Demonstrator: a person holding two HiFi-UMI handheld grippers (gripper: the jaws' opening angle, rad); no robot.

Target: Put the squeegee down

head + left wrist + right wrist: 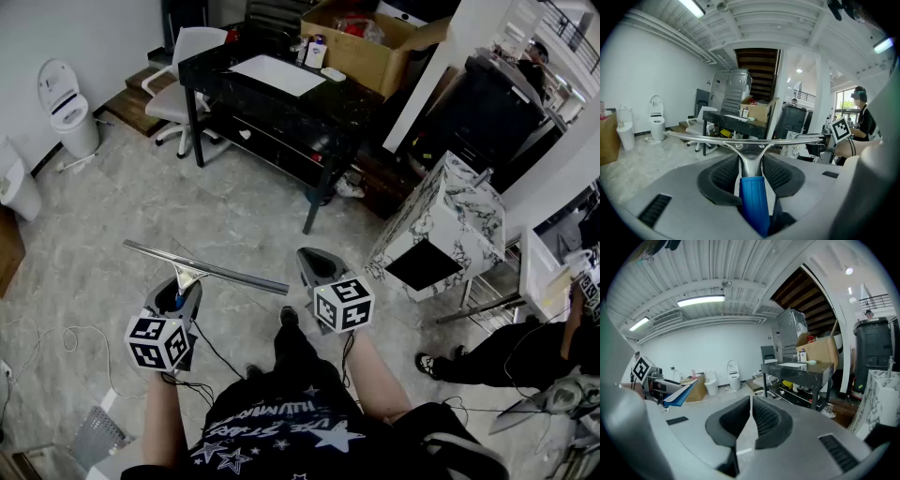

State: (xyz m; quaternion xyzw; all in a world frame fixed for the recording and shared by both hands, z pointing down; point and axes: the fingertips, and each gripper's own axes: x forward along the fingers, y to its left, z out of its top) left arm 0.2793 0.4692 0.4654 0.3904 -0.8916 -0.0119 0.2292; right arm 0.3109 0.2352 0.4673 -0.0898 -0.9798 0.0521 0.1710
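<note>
Two tongs are in your hands, one on each side, and both point a little downward.

Start on the left. Your left gripper [185,284] has the squeegee [207,265] in it. In the left gripper view, the left gripper [751,165] has its dark pads far apart, and the fat blue handle fills the space between them. The pads press on the handle from both sides. The shiny neck of the squeegee [749,159] comes up out of the handle and joins the long metal blade. That blade lies flat and runs from side to side in front of the tongs. The squeegee touches nothing else. It is up in the air over the grey floor [103,253], so it has not been put down yet. The right end of the blade comes near your other tongs but does not touch them.

Now the right side. Your right gripper [312,262] holds nothing. In the right gripper view, the right gripper [751,405] has its two pads pulled close together, with only a thin line between them.

Ahead of you stands a black table [217,62]. Farther right is a tilted box with a marble pattern [457,217].
</note>
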